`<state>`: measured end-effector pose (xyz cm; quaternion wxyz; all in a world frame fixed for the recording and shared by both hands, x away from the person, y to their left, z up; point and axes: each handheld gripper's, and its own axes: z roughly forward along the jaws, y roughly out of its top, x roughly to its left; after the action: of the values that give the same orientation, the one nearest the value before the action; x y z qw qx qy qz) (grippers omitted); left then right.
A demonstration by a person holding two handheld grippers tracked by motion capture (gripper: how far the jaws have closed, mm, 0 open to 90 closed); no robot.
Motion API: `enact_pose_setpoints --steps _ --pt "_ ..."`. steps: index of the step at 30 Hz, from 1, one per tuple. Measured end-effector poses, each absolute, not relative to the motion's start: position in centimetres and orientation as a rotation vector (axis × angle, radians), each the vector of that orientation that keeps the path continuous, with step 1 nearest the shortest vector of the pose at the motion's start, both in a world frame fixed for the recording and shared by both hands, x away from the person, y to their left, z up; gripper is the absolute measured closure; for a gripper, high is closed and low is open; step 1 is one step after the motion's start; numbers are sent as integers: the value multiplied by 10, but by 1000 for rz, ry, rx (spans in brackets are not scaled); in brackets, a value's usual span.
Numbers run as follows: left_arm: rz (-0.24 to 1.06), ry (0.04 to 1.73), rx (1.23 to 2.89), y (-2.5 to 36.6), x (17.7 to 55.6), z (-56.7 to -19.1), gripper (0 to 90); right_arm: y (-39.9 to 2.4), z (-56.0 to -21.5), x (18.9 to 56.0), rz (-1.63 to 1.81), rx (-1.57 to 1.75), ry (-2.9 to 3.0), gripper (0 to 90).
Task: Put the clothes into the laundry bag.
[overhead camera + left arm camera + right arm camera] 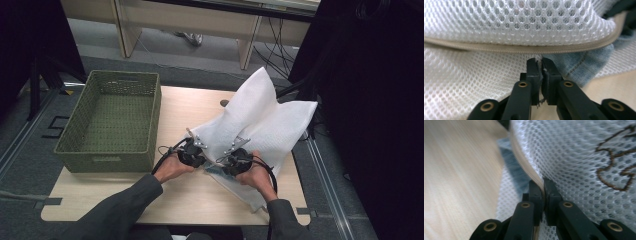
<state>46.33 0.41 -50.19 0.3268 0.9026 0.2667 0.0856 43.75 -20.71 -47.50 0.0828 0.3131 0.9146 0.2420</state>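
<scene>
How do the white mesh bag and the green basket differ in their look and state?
The white mesh bag is soft and crumpled; the green basket is stiff, woven and box-shaped. The bag is pinched by both tools; the basket stands untouched. Both rest on the wooden table.

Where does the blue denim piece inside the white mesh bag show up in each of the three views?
High view: the blue denim piece peeks out at the white mesh bag's near edge, between the two grippers.
Left gripper view: right of centre, under the beige zipper, at.
Right gripper view: a blurred blue strip left of the zipper, at.
Shared landmark: the beige zipper edging the bag's opening.
</scene>
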Motion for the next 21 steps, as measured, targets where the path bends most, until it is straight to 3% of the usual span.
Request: enact_pose_setpoints --steps 9,13,21 --pt "200 653 2335 18 426 -505 869 -200 -480 441 692 913 2701 871" --pt "220 559 2395 22 420 -502 872 -193 -481 446 693 904 2664 871" --pt "209 551 2396 29 406 -503 874 -185 -484 460 681 917 2635 872"
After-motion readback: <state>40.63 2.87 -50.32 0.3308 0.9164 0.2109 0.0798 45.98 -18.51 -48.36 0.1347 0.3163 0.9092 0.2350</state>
